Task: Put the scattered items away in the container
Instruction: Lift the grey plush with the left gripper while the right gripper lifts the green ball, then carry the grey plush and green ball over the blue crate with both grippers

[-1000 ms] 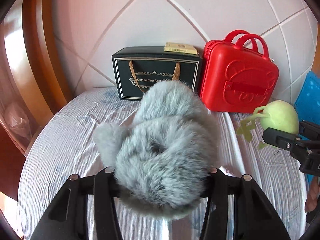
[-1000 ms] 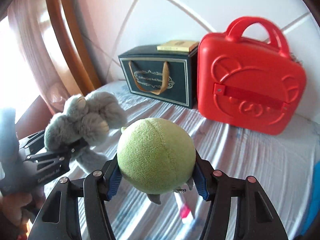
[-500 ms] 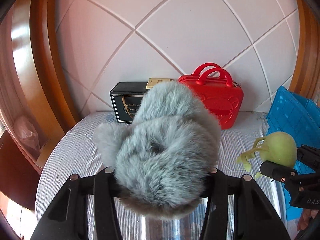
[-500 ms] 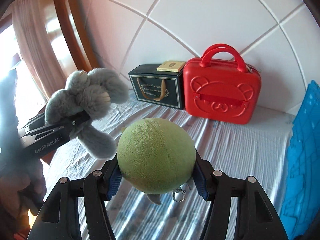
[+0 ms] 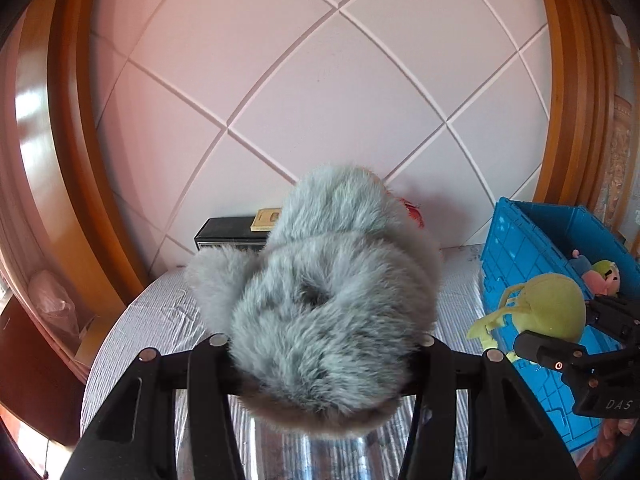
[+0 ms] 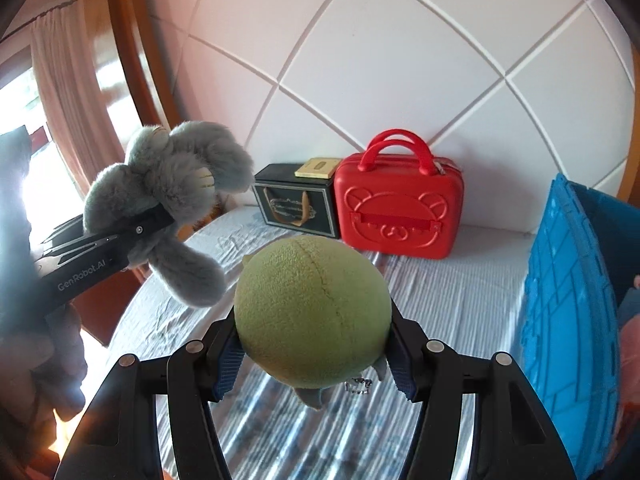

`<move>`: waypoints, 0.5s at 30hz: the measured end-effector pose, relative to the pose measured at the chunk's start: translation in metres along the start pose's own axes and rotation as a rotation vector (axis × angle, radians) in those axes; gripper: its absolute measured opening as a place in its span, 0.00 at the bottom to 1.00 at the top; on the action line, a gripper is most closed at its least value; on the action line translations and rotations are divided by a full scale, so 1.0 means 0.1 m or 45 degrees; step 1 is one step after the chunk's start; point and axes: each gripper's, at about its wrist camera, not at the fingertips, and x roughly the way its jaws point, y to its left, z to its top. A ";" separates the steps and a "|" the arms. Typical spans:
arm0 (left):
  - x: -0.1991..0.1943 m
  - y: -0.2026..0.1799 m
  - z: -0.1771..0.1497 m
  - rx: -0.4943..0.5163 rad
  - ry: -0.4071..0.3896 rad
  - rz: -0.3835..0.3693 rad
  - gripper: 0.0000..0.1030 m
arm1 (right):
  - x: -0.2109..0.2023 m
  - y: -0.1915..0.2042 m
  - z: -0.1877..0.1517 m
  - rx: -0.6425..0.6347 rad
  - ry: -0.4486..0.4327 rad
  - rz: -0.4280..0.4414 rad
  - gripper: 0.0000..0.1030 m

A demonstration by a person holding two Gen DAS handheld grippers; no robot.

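Observation:
My left gripper (image 5: 320, 350) is shut on a fluffy grey plush toy (image 5: 320, 292), held high above the bed; the same grey plush toy (image 6: 168, 196) shows at the left of the right wrist view, clamped in the left gripper (image 6: 158, 218). My right gripper (image 6: 312, 356) is shut on a round green plush toy (image 6: 312, 312), its blue pads pressing both sides. That green plush toy (image 5: 548, 312) hangs beside the blue crate (image 5: 532, 264) in the left wrist view, with the right gripper (image 5: 572, 330) closed on it. The blue crate (image 6: 568, 304) stands on the right.
A red bear-embossed case (image 6: 398, 212) and a dark gift box (image 6: 296, 200) with a small yellow box on top stand against the white quilted headboard. Small plush toys (image 5: 600, 276) lie inside the crate. The striped bedsheet (image 6: 452, 300) spreads below. A wooden frame curves at the left.
Both grippers rose and drew back from the headboard with their toys. The red case and gift box look smaller, and the blue crate has come into view at the right.

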 end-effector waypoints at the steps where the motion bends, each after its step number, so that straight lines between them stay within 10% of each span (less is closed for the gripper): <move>1: -0.03 -0.09 0.03 0.010 -0.008 -0.013 0.46 | -0.10 -0.04 0.01 0.001 -0.015 -0.006 0.59; 15: 0.05 -1.72 0.55 0.216 -0.046 -0.287 0.46 | -1.19 -1.21 0.13 0.104 -0.159 -0.197 0.59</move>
